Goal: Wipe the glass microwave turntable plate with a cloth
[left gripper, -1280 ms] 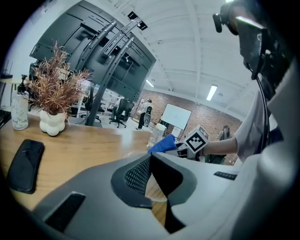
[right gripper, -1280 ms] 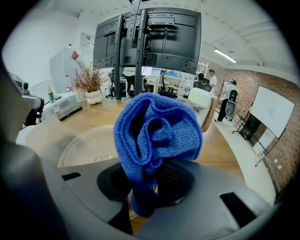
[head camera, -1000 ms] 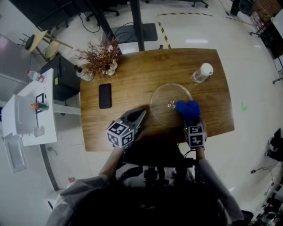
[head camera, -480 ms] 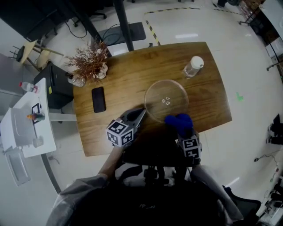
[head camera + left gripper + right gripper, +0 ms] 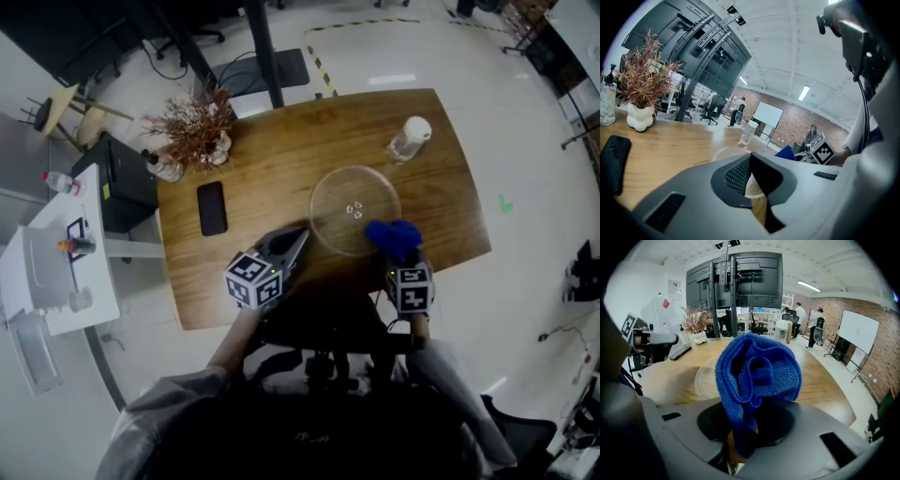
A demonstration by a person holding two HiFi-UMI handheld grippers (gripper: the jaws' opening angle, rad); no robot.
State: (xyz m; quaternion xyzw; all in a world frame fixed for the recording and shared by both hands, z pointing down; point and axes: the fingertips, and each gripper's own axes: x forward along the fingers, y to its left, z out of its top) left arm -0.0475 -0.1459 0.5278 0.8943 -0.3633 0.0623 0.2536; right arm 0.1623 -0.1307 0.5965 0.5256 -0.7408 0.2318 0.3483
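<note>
The wooden table (image 5: pixel 281 159) fills the middle of my head view. The glass turntable plate (image 5: pixel 354 211) lies flat on its right half, toward the near edge. It looks clear, and I can't make out smears or wiped streaks on it, so I can't say how much of the surface has been covered.

My left gripper (image 5: pixel 300 238) sits just off the plate's near left rim. Its jaws are brought together at the tips with nothing between them, and I see only wood and the glass edge through the slot behind. My right gripper (image 5: pixel 740 439) is clamped on the blue cloth (image 5: pixel 393 237), which stands up from the jaws in a loose bunch.

From above, the cloth overlaps the plate's near right rim, but I can't tell whether it is pressing on the glass. By my reckoning the wipe is at the edge at best. The centre and the far and left parts are left to do.
</note>
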